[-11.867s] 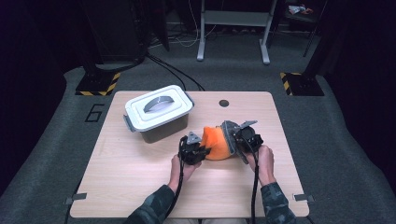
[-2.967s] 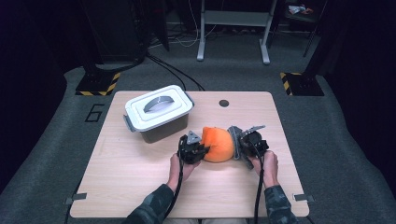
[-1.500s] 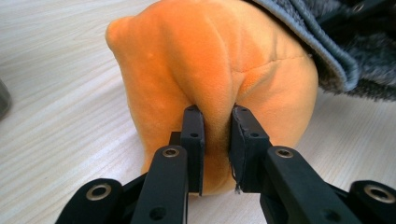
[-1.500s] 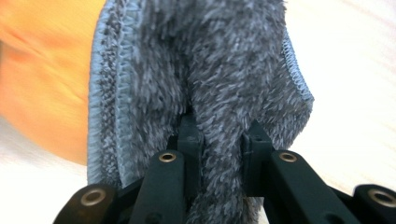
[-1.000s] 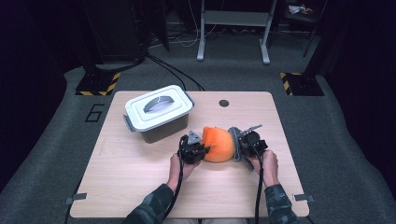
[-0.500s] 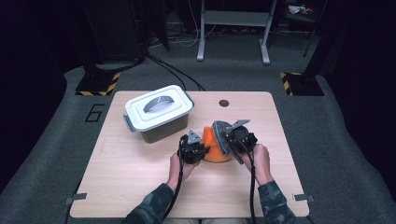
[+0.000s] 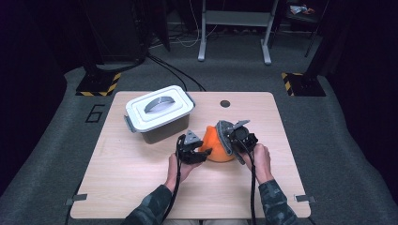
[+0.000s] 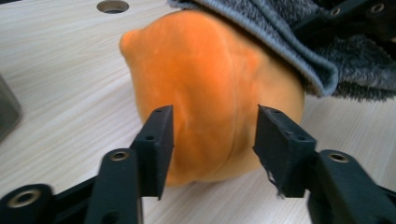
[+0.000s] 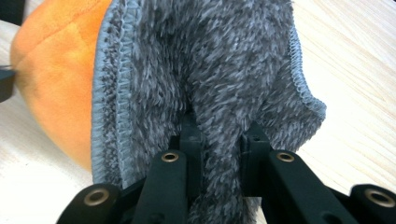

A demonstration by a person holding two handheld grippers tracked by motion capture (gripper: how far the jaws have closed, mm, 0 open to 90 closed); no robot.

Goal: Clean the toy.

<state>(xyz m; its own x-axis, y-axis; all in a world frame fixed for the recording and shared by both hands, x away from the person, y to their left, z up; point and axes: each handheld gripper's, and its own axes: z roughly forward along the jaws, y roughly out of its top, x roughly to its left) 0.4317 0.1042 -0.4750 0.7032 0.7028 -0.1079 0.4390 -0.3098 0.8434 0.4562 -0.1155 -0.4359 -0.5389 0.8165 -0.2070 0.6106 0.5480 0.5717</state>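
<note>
The orange plush (image 7: 215,146) lay on the table (image 7: 141,187), toward its near right part, between the person's two hands. A grey cloth (image 7: 224,136) was draped over its right and upper side.

The left gripper (image 7: 202,152) sat just left of the plush, level with the tabletop and pointing at it. Its jaws had just been opening. In the left gripper view they stood apart with the plush (image 8: 210,88) directly ahead of them, its bulging near side filling the gap between the two black pads. Neither pad pressed into the fabric; the plush sat just beyond the tips, so that claw was released. The cloth (image 8: 289,51) showed there as a fuzzy grey edge over the plush's upper right.

The right gripper (image 7: 231,140) was at the plush's right side, held by the right hand (image 7: 257,157). In the right gripper view its jaws were clenched on a fold of the cloth (image 9: 205,79), the pile bunching up between the pads and spreading wide above them. The plush (image 9: 56,79) showed to the left of that fold, under the cloth's stitched edge.

A lidded grey box (image 7: 159,112) stood on the table well to the left and farther back, apart from both grippers.
</note>
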